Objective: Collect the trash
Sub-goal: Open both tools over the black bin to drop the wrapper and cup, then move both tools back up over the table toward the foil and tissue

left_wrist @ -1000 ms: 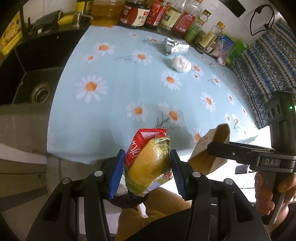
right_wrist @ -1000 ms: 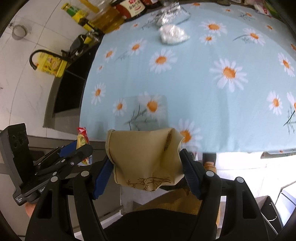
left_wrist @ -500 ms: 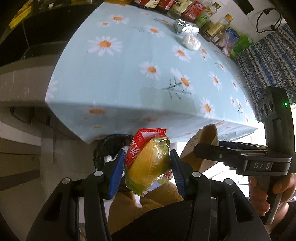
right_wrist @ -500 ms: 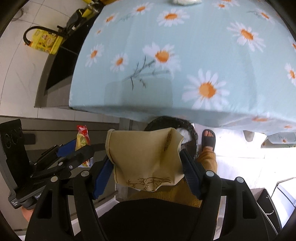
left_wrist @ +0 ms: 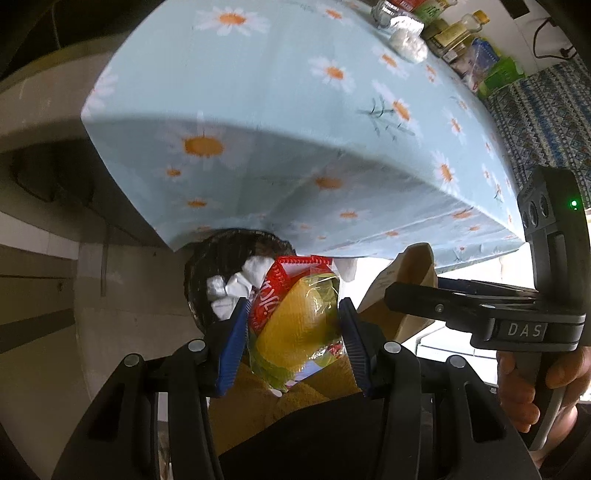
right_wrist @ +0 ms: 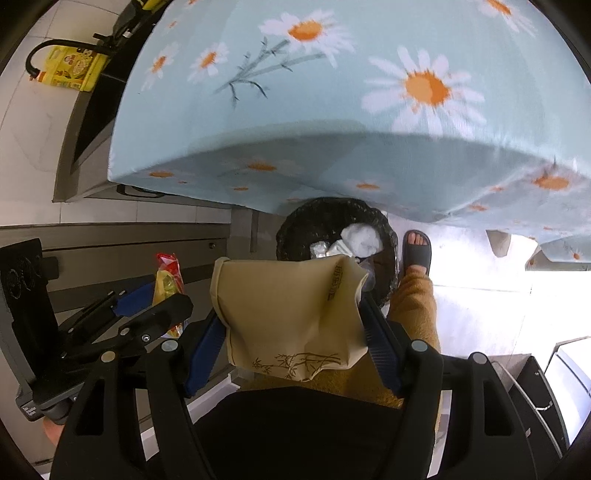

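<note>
In the left wrist view, the left gripper pointed steeply down, its blue pads clamped on either side of a snack wrapper, a crinkled clear packet with a yellow filling and a red printed top edge. Just beyond the wrapper, on the floor under the overhanging edge of the daisy tablecloth, stood a black trash bin with white crumpled tissues in it; the wrapper hung above the bin's near rim. To the right, the right gripper showed side-on, gripping a tan paper bag, with a hand around its handle. At the far end of the table lay a foil ball and a white wad beside a row of bottles. In the right wrist view, the right gripper had its jaws fairly wide and pressed on both sides of the tan paper bag, which bore a bamboo sketch near its lower edge. The bag's top edge overlapped the near rim of the black trash bin, where white tissues and a scrap of foil showed. A sandalled foot stood just right of the bin. At left, the left gripper held the snack wrapper, off to the bin's left in this view.
</note>
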